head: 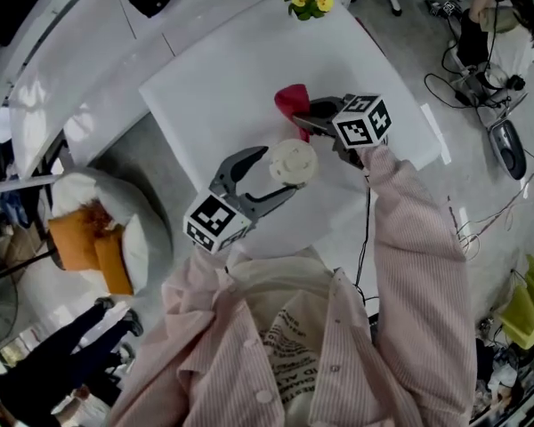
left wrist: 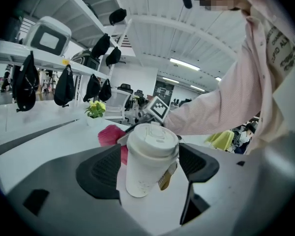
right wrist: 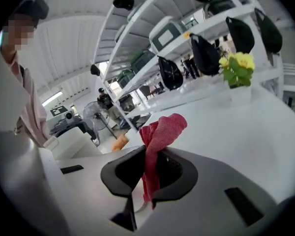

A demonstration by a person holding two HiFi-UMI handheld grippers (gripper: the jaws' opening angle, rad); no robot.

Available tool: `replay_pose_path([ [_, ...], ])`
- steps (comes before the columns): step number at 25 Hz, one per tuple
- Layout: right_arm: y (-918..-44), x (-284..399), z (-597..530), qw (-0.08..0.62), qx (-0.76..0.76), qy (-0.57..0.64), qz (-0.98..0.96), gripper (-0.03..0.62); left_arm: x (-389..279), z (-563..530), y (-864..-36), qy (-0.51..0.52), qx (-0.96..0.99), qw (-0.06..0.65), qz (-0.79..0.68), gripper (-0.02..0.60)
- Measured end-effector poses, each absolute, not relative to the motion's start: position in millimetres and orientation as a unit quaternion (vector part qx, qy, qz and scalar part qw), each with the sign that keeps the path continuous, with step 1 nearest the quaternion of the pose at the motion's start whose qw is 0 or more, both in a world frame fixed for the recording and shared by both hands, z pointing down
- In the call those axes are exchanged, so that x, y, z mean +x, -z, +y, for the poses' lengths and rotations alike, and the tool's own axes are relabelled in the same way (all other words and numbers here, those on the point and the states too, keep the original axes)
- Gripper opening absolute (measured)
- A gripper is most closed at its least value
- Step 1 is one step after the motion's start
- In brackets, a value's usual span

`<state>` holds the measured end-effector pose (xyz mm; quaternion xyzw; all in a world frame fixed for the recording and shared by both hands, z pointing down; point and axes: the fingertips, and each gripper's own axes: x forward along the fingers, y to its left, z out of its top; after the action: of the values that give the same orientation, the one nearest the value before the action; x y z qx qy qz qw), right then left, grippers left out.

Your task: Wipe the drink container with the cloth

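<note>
Head view: the drink container stands on the white table, with the red cloth just beyond it. Left gripper view: the left gripper straddles the container, jaws spread, not pinching. Right gripper view: the right gripper clamps the cloth.

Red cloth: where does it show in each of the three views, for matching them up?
Head view: red cloth upper centre, at the jaws of the right gripper.
Left gripper view: red cloth left of centre, behind the white cup.
Right gripper view: red cloth at centre, pinched between the jaws.
Shared landmark: yellow flowers, in all three.
</note>
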<state>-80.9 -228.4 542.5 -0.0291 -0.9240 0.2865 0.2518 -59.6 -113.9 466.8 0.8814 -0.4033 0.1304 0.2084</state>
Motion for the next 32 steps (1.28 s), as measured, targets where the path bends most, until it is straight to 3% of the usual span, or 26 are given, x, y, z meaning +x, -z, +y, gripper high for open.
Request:
replay_pose_path([
  [12, -446, -10, -235, 0.074, 0.226, -0.213, -0.948, 0.04, -90, -99, -424, -0.069, 0.856, 0.175, -0.481, 0.356],
  [16, -419, 7, -221, 0.053, 0.272, -0.197, -0.94, 0.04, -95, -100, -412, -0.079, 0.851, 0.15, -0.498, 0.224],
  [28, -357, 43, -172, 0.015, 0.329, -0.148, -0.933, 0.04, -103, -99, -372, -0.078, 0.845, 0.098, -0.521, 0.096],
  [32, -342, 50, -159, 0.001, 0.34, -0.138, -0.93, 0.04, -114, -95, -365, -0.087, 0.834, 0.089, -0.537, 0.015],
])
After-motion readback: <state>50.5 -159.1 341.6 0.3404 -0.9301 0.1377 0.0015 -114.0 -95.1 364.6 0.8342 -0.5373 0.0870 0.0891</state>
